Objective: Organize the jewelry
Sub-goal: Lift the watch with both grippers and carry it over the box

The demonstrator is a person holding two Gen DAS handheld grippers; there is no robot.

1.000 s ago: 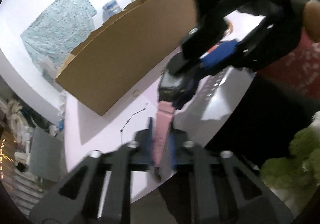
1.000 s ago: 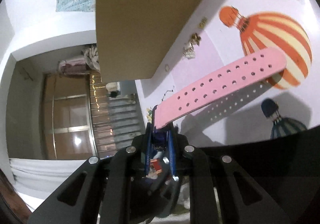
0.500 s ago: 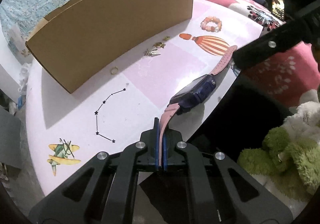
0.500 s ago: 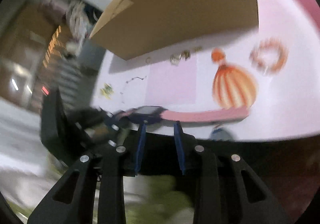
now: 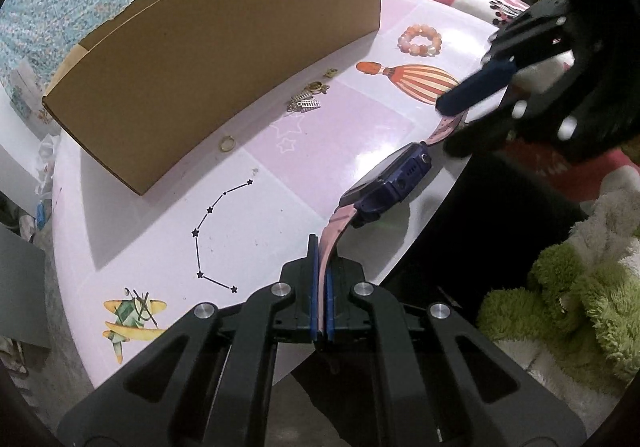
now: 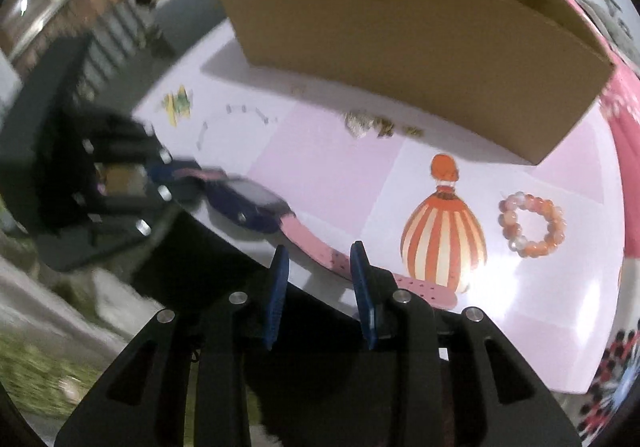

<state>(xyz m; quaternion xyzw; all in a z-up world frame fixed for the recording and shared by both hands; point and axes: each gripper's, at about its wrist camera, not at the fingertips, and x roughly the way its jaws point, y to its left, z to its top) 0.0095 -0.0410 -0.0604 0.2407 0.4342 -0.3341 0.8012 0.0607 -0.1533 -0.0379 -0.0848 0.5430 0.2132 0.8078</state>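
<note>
A watch (image 5: pixel 394 181) with a dark blue case and pink perforated straps lies along the near edge of the pink table (image 5: pixel 160 227). My left gripper (image 5: pixel 320 251) is shut on the end of one strap. In the right wrist view the watch (image 6: pixel 250 207) stretches from the left gripper (image 6: pixel 160 171) toward my right gripper (image 6: pixel 319 249). The right jaws stand apart just above the other strap, and the pads do not press on it. In the left wrist view the right gripper (image 5: pixel 454 117) hovers over that strap's far end.
A long cardboard box (image 5: pixel 224 59) stands along the back of the table. In front of it lie small metal charms (image 5: pixel 306 101) and a gold ring (image 5: pixel 227 143). A bead bracelet (image 5: pixel 420 40) lies at the right. A green plush toy (image 5: pixel 580 287) sits beyond the table edge.
The right gripper has let go of the pink strap, opened and rolled round. The watch has come down from mid-air to the table edge, with the left gripper still clamped on its strap.
</note>
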